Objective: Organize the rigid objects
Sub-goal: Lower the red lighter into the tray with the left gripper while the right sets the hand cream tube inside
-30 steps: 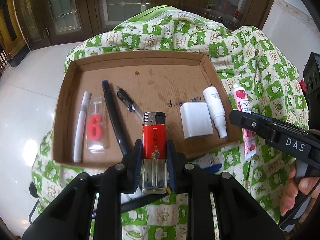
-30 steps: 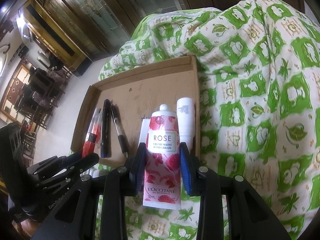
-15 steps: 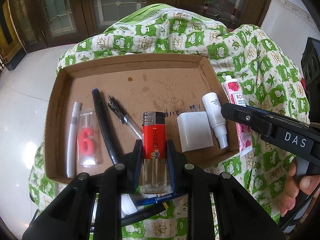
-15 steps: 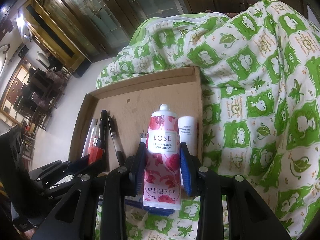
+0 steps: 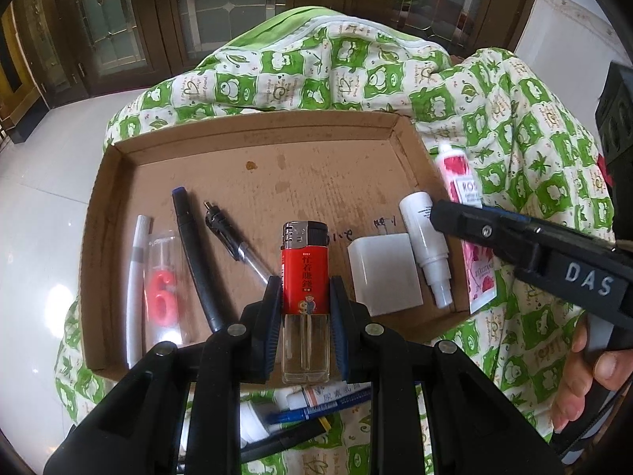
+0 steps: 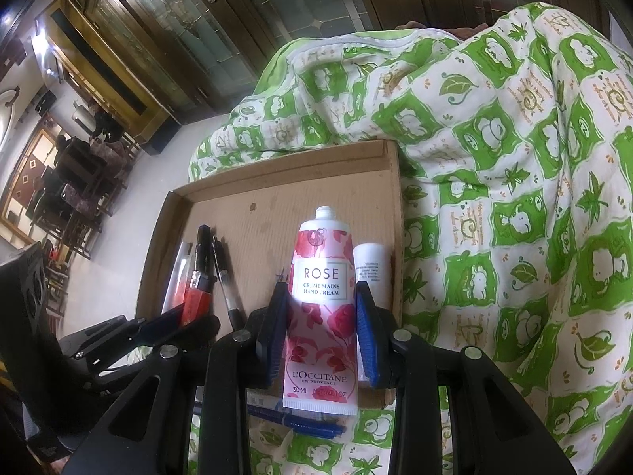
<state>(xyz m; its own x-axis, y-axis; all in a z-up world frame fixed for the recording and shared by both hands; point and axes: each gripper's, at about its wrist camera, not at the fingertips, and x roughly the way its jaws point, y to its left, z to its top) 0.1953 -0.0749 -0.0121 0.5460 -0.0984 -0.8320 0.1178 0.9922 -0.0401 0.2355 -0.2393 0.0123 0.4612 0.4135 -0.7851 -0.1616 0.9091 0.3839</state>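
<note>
My left gripper (image 5: 304, 297) is shut on a red lighter (image 5: 304, 277) with a clear base, held upright over the near middle of the shallow cardboard tray (image 5: 257, 134). Over the tray's right edge, my right gripper (image 6: 322, 297) is shut on a pink ROSE hand cream tube (image 6: 322, 297); that tube (image 5: 461, 182) also shows in the left wrist view behind the right gripper's black finger (image 5: 514, 237). In the tray lie a white pen (image 5: 136, 277), a red "6" candle (image 5: 162, 297), a black pen (image 5: 194, 261), a clear pen (image 5: 233, 245), a white block (image 5: 383, 269) and a white spray bottle (image 5: 425, 245).
The tray rests on a green and white patterned quilt (image 5: 514, 138). A white tube and blue and black pens (image 5: 312, 407) lie on the quilt under my left gripper. A hand (image 5: 585, 380) holds the right gripper's handle. White floor (image 5: 35, 217) and dark wooden doors lie beyond.
Both grippers have drifted forward over the tray with their loads. The hand cream tube now hangs over the tray's right edge near the spray bottle. Grips are unchanged.
</note>
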